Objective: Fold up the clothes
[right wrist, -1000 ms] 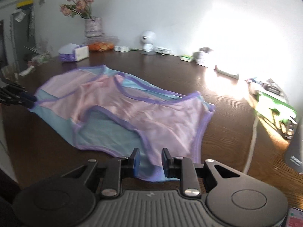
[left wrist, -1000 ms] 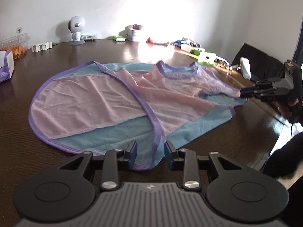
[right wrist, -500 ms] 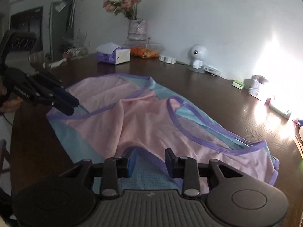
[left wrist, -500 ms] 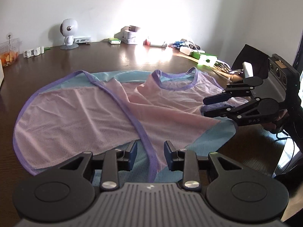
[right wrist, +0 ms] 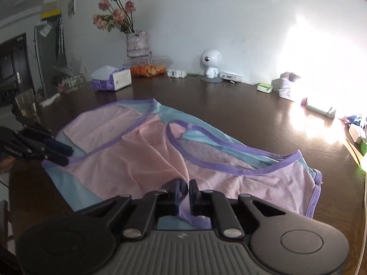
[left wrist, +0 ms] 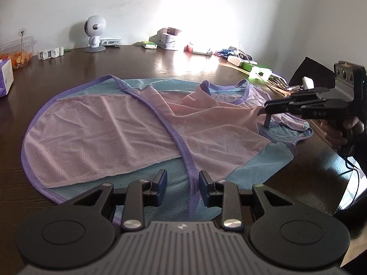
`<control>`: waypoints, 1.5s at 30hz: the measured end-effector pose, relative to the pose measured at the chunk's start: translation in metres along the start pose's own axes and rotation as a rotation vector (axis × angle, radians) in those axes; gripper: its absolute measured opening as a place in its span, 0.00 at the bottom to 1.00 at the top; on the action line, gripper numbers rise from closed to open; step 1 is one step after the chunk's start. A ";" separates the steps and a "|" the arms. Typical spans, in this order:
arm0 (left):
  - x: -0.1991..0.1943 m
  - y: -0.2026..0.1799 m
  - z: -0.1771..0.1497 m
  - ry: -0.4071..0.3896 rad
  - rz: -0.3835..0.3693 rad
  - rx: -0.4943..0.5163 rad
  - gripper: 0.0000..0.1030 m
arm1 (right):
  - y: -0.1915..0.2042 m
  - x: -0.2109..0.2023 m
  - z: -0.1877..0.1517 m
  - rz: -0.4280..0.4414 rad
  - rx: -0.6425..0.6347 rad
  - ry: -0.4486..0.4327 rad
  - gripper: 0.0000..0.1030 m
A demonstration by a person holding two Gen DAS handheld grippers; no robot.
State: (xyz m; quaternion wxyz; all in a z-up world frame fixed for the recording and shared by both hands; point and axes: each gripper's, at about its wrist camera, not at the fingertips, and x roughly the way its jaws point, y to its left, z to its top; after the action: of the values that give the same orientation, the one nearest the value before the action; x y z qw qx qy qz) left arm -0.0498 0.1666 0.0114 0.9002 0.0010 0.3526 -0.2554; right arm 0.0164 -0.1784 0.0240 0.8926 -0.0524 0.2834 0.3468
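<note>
A pink and light-blue mesh garment [left wrist: 128, 128] with purple trim lies spread on the dark wooden table [left wrist: 68, 68]. My left gripper [left wrist: 182, 186] hovers over its near hem, open, with the purple seam lying flat between the fingers. In the right wrist view, the left gripper [right wrist: 63, 154] sits at the garment's [right wrist: 142, 160] far left edge. My right gripper [right wrist: 186, 191] is closing, and a fold of pink cloth is pinched between its pads. From the left wrist view, the right gripper [left wrist: 263, 112] pulls that fold up off the table on the right side.
Along the back wall stand a white robot figure [left wrist: 94, 34], a tissue box [right wrist: 114, 80], a vase of flowers [right wrist: 137, 43] and a food container [right wrist: 148, 68]. Cables and small clutter [left wrist: 252, 66] crowd the right end. A hand [left wrist: 337, 133] grips the right tool.
The right gripper swung in over the garment's right side, narrowed its jaws on a pink fold and raised it. The left gripper's jaws widened a little and stayed over the near hem.
</note>
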 end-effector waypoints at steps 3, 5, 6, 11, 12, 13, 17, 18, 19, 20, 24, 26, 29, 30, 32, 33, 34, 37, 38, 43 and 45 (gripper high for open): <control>0.001 0.001 0.000 -0.008 -0.001 -0.002 0.32 | -0.002 0.007 0.027 0.044 0.068 -0.081 0.51; 0.001 0.001 0.000 -0.013 0.003 0.000 0.32 | 0.001 0.037 0.042 0.008 0.061 -0.057 0.50; 0.002 0.001 0.000 -0.017 0.006 0.002 0.32 | 0.001 0.055 0.047 -0.012 0.065 -0.025 0.49; 0.001 -0.002 -0.002 -0.033 0.016 -0.005 0.33 | -0.001 0.120 0.051 -0.007 0.159 0.127 0.08; 0.002 -0.002 -0.002 -0.036 0.017 -0.005 0.33 | -0.001 0.123 0.048 -0.019 0.171 0.128 0.03; 0.002 -0.002 -0.003 -0.038 0.018 -0.005 0.33 | -0.002 0.121 0.047 -0.027 0.181 0.117 0.03; 0.003 -0.001 -0.002 -0.044 0.017 -0.007 0.33 | -0.018 0.101 0.042 -0.074 0.240 0.088 0.03; 0.004 -0.001 -0.002 -0.044 0.015 -0.008 0.34 | -0.021 0.099 0.041 -0.084 0.253 0.095 0.03; 0.004 0.000 -0.001 -0.044 0.013 -0.011 0.34 | -0.021 0.099 0.040 -0.093 0.253 0.105 0.03; 0.005 0.000 -0.001 -0.044 0.013 -0.014 0.34 | -0.019 0.098 0.038 -0.110 0.243 0.114 0.03; 0.003 0.001 -0.001 -0.042 0.020 -0.011 0.34 | -0.023 0.094 0.030 -0.138 0.270 0.103 0.06; 0.000 0.001 -0.002 -0.035 0.031 -0.015 0.36 | -0.025 0.080 0.029 -0.103 0.291 0.065 0.19; -0.009 0.000 -0.007 -0.029 0.028 -0.026 0.38 | -0.021 0.050 0.023 -0.034 0.221 0.046 0.35; -0.012 0.000 -0.010 -0.031 0.017 -0.031 0.38 | -0.018 0.042 0.020 -0.033 0.192 0.054 0.35; -0.016 0.002 -0.014 -0.029 0.000 -0.041 0.40 | -0.012 0.035 0.010 -0.054 0.176 0.086 0.33; -0.016 0.002 -0.014 -0.031 -0.005 -0.043 0.40 | -0.009 0.034 0.005 -0.060 0.176 0.100 0.31; -0.016 0.002 -0.014 -0.031 -0.010 -0.043 0.40 | -0.006 0.034 0.000 -0.061 0.179 0.112 0.23; -0.017 0.003 -0.013 -0.022 0.003 -0.034 0.40 | 0.002 0.035 -0.009 -0.086 0.193 0.112 0.03; -0.018 0.002 -0.013 -0.019 0.016 -0.030 0.40 | 0.003 0.034 -0.011 -0.100 0.199 0.108 0.03; -0.025 0.002 -0.019 -0.024 0.033 -0.047 0.40 | -0.004 0.014 -0.004 -0.134 0.204 0.079 0.11; -0.028 0.001 -0.020 -0.031 0.027 -0.052 0.40 | 0.000 0.008 0.004 -0.097 0.161 0.051 0.19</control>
State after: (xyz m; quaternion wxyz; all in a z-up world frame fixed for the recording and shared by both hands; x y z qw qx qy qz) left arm -0.0793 0.1839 0.0135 0.9087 -0.0216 0.3449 -0.2342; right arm 0.0232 -0.1723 0.0226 0.9021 -0.0028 0.3300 0.2779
